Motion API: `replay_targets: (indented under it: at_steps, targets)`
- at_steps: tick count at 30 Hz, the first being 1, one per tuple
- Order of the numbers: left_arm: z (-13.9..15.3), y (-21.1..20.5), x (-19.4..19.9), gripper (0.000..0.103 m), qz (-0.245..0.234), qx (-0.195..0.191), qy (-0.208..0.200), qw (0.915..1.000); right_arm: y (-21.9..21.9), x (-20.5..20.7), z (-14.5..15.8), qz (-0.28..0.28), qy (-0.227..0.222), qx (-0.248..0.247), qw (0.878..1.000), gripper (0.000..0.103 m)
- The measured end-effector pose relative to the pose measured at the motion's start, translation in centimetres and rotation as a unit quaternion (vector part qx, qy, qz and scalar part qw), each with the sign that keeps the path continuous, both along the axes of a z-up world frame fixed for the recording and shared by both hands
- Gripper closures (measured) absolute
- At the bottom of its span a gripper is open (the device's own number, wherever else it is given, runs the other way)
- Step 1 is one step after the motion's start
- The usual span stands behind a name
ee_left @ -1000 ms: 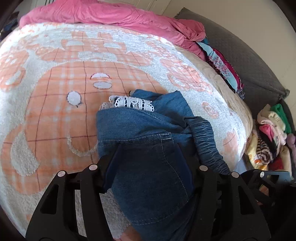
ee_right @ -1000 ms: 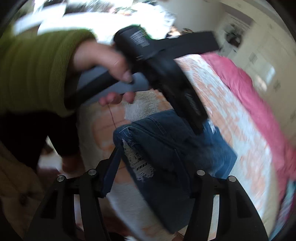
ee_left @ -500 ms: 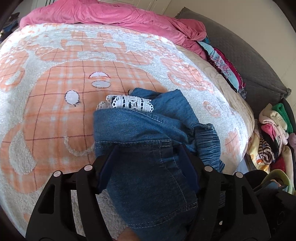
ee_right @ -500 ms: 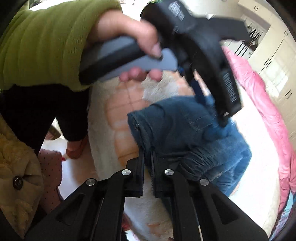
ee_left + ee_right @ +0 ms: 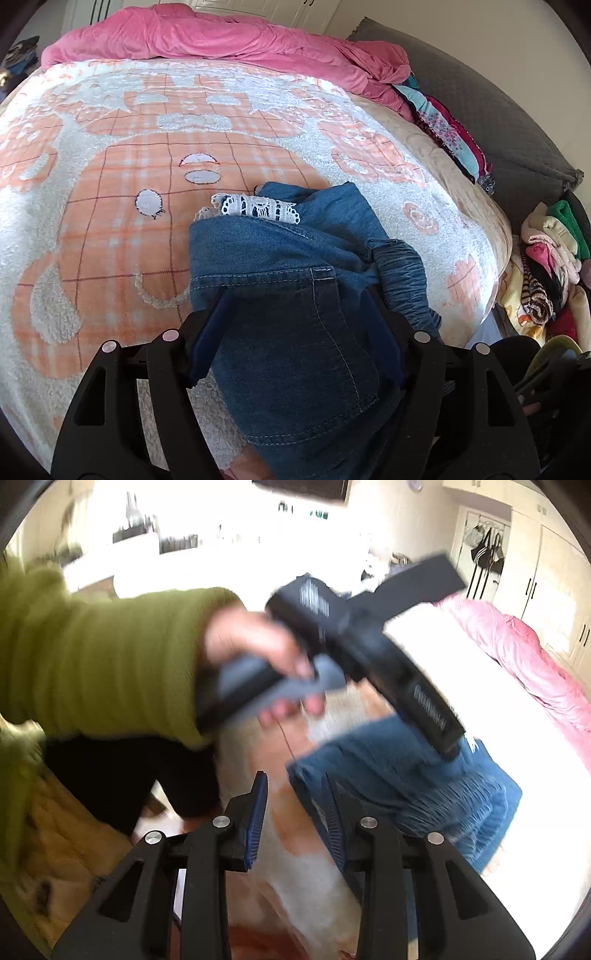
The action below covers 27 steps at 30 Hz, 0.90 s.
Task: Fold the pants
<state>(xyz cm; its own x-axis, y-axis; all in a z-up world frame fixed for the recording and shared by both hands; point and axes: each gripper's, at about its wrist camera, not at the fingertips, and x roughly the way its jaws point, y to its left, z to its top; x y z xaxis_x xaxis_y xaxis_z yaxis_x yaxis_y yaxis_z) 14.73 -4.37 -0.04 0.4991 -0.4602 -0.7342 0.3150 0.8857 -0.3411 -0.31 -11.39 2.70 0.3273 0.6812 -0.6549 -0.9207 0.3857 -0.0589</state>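
Blue denim pants (image 5: 295, 295) with white lace trim (image 5: 255, 206) lie bunched and folded on the orange and white blanket (image 5: 110, 221). My left gripper (image 5: 295, 325) is open, its fingers straddling the pants' near part from above. In the right wrist view the pants (image 5: 406, 775) lie ahead to the right, under the left gripper's body (image 5: 369, 646). My right gripper (image 5: 295, 812) is partly open and empty, at the pants' near edge.
A pink duvet (image 5: 221, 37) lies along the bed's far side. A grey headboard (image 5: 498, 129) and a pile of clothes (image 5: 546, 266) are to the right. The person's green sleeve (image 5: 92, 664) fills the left of the right wrist view.
My right gripper was open, shut half a second ago on the pants' edge, and has now opened and drawn back. My left gripper stays open over the pants.
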Motion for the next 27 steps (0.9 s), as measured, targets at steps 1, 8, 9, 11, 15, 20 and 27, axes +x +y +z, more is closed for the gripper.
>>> replay_targets:
  at_steps: [1,8,9,11,15,20,27]
  targets:
    - [0.1,0.0,0.0,0.039,0.001,0.001,-0.001,1.0,-0.1,0.2,0.3,-0.005,0.014,0.018,1.0,0.073]
    - [0.6,0.0,-0.3,0.037,0.002,0.001,-0.01,0.9999,0.8,3.7,-2.8,-0.114,0.058,-0.06,0.99,0.063]
    - [0.6,0.0,-0.3,0.036,0.003,0.002,-0.011,0.9999,0.7,4.1,-3.5,-0.119,0.073,-0.068,0.988,0.063]
    - [0.8,0.2,-0.3,0.035,0.007,0.0,-0.012,0.9999,0.3,4.1,-2.9,-0.112,0.08,-0.049,0.989,0.062]
    - [1.5,1.3,-0.7,0.028,0.022,-0.005,-0.023,0.9995,-3.4,4.6,1.4,-0.127,0.072,0.066,0.987,0.048]
    - [0.7,2.9,-0.7,0.026,0.049,-0.016,-0.003,0.9986,-9.6,8.6,2.2,-0.282,0.096,0.121,0.947,0.042]
    - [-1.8,2.4,-0.6,0.026,0.047,-0.02,0.05,0.9975,-13.3,12.9,-3.1,-0.385,0.244,0.117,0.883,0.041]
